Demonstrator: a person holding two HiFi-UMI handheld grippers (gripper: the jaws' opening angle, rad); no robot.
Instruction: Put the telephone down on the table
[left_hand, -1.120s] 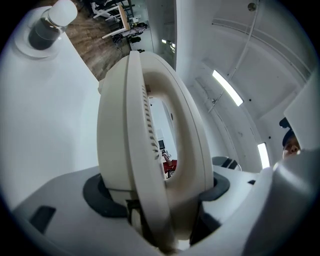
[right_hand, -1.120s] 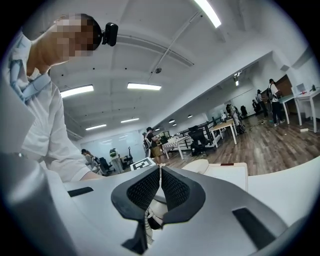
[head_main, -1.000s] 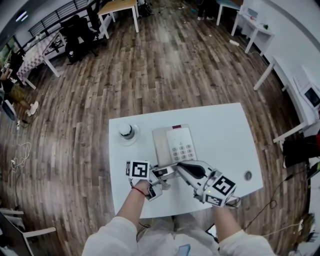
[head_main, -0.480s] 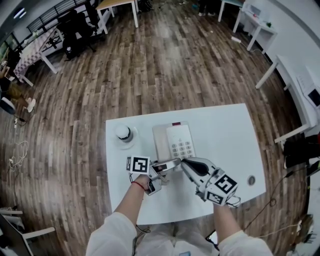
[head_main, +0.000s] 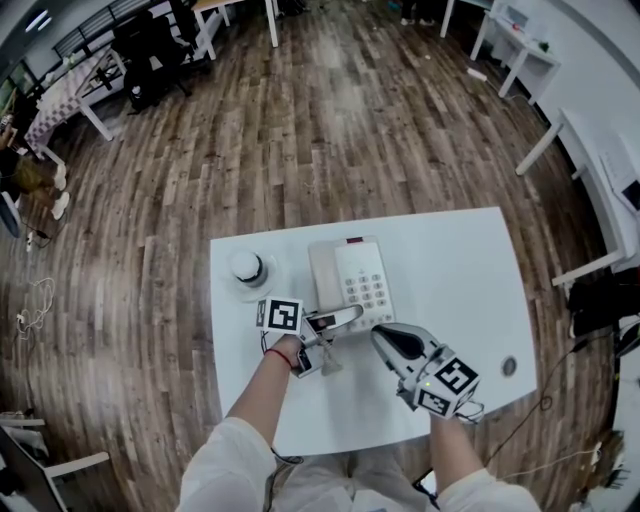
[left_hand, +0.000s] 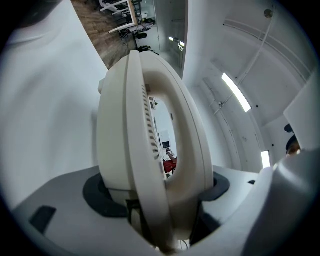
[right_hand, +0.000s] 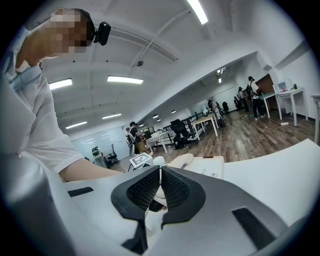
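A white telephone base with a keypad lies on the white table. Its handset hangs just in front of the base, and my left gripper is shut on it. In the left gripper view the handset stands edge-on and fills the space between the jaws of the left gripper. My right gripper hovers to the right of the handset, apart from it, shut and holding nothing. In the right gripper view its black pads meet, with the handset and base beyond.
A small round white object on a saucer stands left of the telephone. A small round disc lies near the table's right front corner. Wooden floor surrounds the table; desks and chairs stand far behind.
My right gripper has drawn back from the handset's end and now sits apart from it. The left gripper keeps its grip, with the handset a little nearer the base.
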